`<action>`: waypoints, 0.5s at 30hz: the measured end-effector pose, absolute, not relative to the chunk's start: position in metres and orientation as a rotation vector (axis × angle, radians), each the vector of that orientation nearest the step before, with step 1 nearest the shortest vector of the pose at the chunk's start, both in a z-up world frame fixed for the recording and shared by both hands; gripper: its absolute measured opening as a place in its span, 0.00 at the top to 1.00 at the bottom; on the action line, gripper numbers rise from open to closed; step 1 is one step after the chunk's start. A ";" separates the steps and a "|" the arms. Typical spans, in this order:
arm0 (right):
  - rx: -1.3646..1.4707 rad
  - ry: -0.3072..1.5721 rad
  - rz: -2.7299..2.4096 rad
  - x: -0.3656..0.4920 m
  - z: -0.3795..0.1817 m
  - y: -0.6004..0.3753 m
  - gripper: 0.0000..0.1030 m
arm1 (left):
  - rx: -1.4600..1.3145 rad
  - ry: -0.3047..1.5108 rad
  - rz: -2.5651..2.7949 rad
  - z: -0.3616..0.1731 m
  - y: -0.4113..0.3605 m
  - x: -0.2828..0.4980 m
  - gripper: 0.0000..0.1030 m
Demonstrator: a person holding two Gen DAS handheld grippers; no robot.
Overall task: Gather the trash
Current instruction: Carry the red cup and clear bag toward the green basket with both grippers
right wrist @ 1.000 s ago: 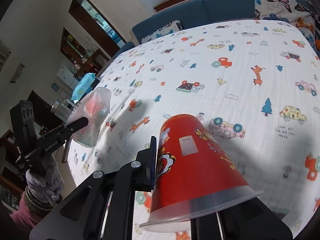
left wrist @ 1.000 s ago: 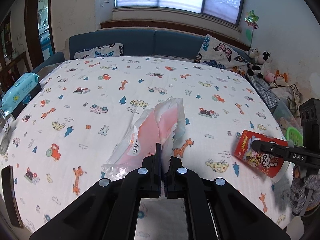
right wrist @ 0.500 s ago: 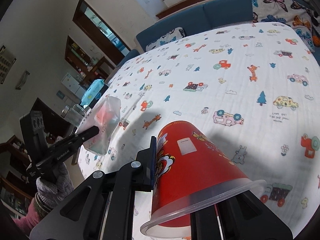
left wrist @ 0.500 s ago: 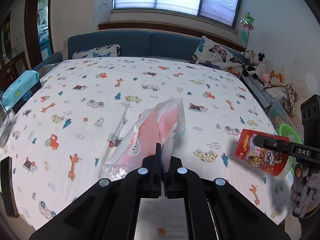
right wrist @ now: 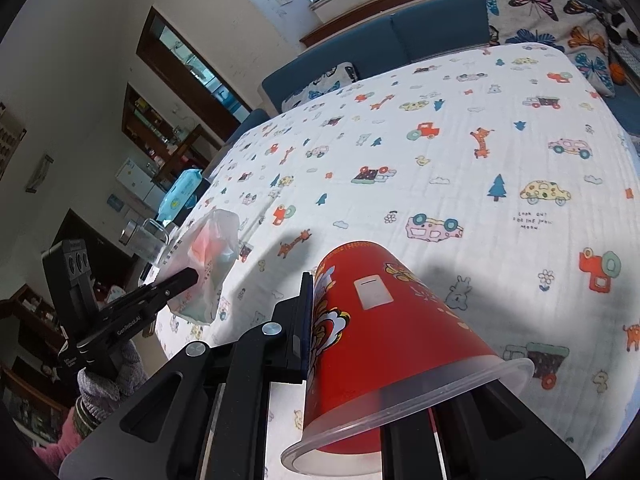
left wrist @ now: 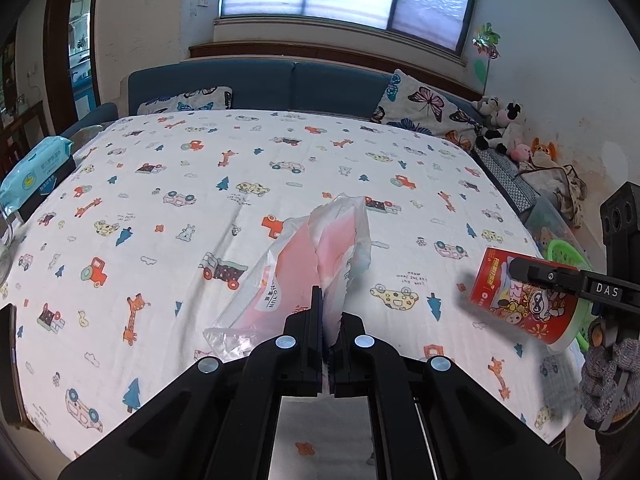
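Note:
My left gripper (left wrist: 328,316) is shut on a clear and pink plastic wrapper (left wrist: 316,256) and holds it above the cartoon-print bedsheet (left wrist: 200,184). The wrapper (right wrist: 208,264) and left gripper (right wrist: 188,278) also show at the left of the right wrist view. My right gripper (right wrist: 384,320) is shut on a red printed paper cup (right wrist: 384,324) with a clear lid rim, held on its side above the sheet's near edge. The cup (left wrist: 524,300) and right gripper (left wrist: 520,270) show at the right of the left wrist view. The right finger is hidden behind the cup.
A blue wet-wipes pack (left wrist: 36,168) lies at the bed's left edge, with a clear container (right wrist: 146,236) beside it. Butterfly pillows (left wrist: 424,104) and a blue sofa back (left wrist: 280,80) lie beyond. Stuffed toys (left wrist: 504,128) and a green basket (left wrist: 564,252) sit at the right.
Both grippers have pulled back and risen from the bed with their loads. The sheet looks farther away and more of the room shows. Both grips are unchanged.

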State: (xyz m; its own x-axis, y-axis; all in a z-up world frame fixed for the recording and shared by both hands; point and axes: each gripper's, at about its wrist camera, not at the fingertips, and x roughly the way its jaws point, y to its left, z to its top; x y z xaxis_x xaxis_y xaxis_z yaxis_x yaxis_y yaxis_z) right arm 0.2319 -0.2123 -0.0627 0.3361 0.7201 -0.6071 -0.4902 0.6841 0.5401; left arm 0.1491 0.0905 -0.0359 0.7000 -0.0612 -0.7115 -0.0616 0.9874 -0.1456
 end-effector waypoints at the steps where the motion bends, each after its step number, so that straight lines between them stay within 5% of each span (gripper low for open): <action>1: 0.283 0.937 0.802 0.232 -0.063 -0.213 0.89 | -0.161 0.796 -0.001 -0.036 0.089 0.149 0.98; 15: 0.301 0.922 0.793 0.227 -0.060 -0.224 0.89 | -0.147 0.797 -0.008 -0.035 0.080 0.143 0.98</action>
